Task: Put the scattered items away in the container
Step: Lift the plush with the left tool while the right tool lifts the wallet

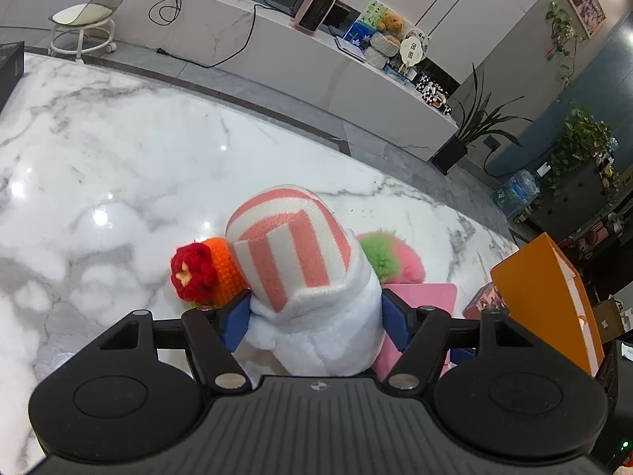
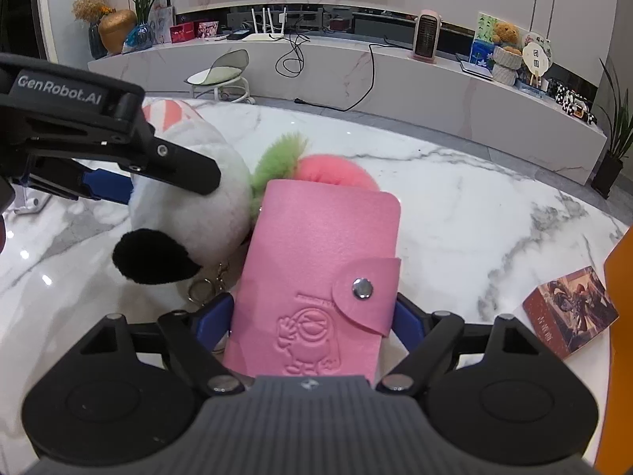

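My left gripper point(image 1: 316, 316) is shut on a white plush toy point(image 1: 316, 316) with a pink-and-white striped hat, held above the marble table point(image 1: 118, 158). It shows from the side in the right wrist view point(image 2: 190, 198), with a black ear and a keyring. My right gripper point(image 2: 312, 316) is shut on a pink card wallet point(image 2: 316, 269) with a snap strap; the wallet also shows in the left wrist view point(image 1: 427, 297). A pink-and-green fluffy pompom point(image 2: 316, 166) lies beyond the wallet. An orange crochet piece with a red flower point(image 1: 201, 273) lies left of the plush. The orange box point(image 1: 550, 297) stands at the right.
A small picture box point(image 2: 569, 308) lies on the table near the orange box edge point(image 2: 617, 277). Beyond the table are a white stool point(image 2: 221, 75), a long marble bench with a heater point(image 2: 425, 35), and potted plants point(image 1: 474, 126).
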`<state>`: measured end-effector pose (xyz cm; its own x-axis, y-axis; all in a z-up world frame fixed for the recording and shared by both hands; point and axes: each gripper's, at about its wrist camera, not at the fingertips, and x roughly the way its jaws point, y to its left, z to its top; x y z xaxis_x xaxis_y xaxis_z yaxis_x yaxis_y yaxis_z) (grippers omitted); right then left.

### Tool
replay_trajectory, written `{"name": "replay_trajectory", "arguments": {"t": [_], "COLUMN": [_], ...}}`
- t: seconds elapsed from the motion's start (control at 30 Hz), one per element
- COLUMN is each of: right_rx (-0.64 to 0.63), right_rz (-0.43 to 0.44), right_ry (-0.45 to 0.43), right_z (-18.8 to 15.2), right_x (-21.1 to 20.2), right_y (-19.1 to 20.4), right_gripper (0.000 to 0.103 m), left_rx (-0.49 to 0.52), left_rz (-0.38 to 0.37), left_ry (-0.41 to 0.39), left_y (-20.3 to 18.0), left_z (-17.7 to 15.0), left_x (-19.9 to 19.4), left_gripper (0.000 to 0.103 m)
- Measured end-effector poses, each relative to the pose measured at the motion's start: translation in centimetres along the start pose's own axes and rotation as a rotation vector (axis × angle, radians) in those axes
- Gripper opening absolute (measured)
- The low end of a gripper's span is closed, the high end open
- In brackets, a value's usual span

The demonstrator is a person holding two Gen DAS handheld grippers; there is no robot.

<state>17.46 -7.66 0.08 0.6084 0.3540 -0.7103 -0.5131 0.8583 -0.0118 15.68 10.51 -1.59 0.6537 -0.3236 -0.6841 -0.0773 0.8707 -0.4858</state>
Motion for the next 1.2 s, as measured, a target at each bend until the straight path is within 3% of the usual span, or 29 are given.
{"name": "replay_trajectory", "arguments": {"t": [0.6,0.87,1.13,1.17,1.2], "right_rx": [0.032,0.050,0.056,0.063,0.070], "right_rz": [0.021,0.030,0.052,0.052,0.051], "right_ry": [-0.078,-0.086,-0.088,-0.095,-0.103], "right_z": [1.8,2.0,2.2,2.3,2.4], "right_x": [-3.2,-4.2,-4.4,-4.6,-4.8], "right_y": [-1.2,-2.1,-2.6,-2.7,-2.9], "right_gripper": [0.080,0.067,0.065,0.062,0.047], "left_rx": [0.003,0.020,0.019,0.017,0.016], "left_rz": [-0.032,-0.047,-0.046,-0.047,-0.050], "left_ry": [-0.074,-0.083,-0.084,-0.087,-0.089], "left_y": [-1.9,-3.2,-3.9,-4.0,-4.0], "left_z": [1.3,1.3,1.3,1.3,1.4], "left_x": [-3.5,-3.8,-3.6,-3.7,-3.7], "left_gripper": [0.079,0.078,0.078,0.079,0.079]}}
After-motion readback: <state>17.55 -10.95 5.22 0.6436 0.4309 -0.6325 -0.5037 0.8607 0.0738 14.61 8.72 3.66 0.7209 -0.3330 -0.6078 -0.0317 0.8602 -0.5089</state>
